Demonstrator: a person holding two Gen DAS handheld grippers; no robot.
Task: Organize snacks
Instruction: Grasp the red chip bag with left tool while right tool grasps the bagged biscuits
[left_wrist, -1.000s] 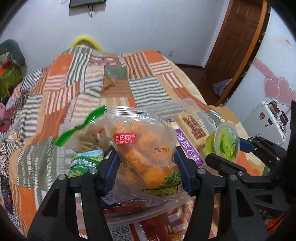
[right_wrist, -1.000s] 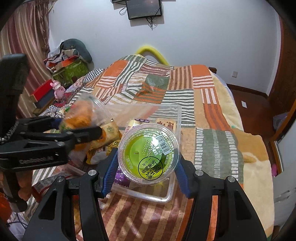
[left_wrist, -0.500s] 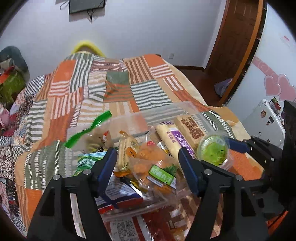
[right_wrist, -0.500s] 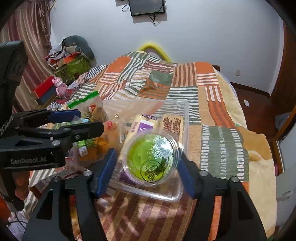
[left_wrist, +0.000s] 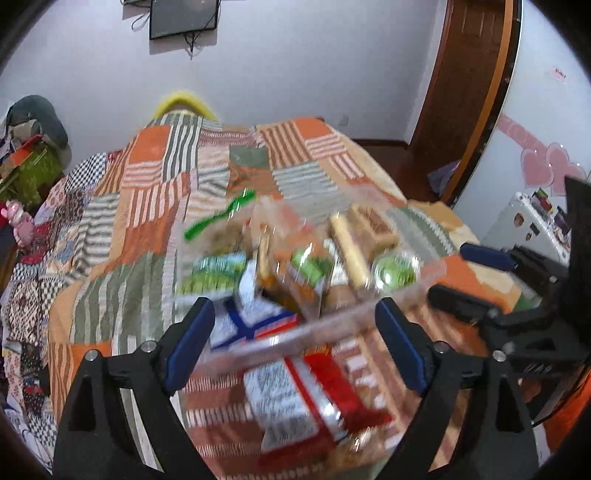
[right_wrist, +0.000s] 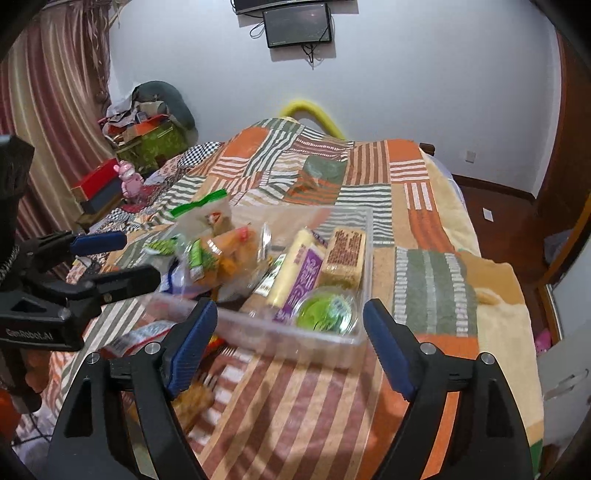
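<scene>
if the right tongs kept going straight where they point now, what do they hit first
Most likely the near wall of the clear snack tray, with the green jelly cup just behind it. The right tongs are open and empty; depth is uncertain.

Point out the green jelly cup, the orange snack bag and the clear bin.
green jelly cup (right_wrist: 327, 309), right wrist view, on its lid.
orange snack bag (right_wrist: 231, 254), right wrist view, mid-bag.
clear bin (right_wrist: 295, 338), right wrist view, near wall.
</scene>
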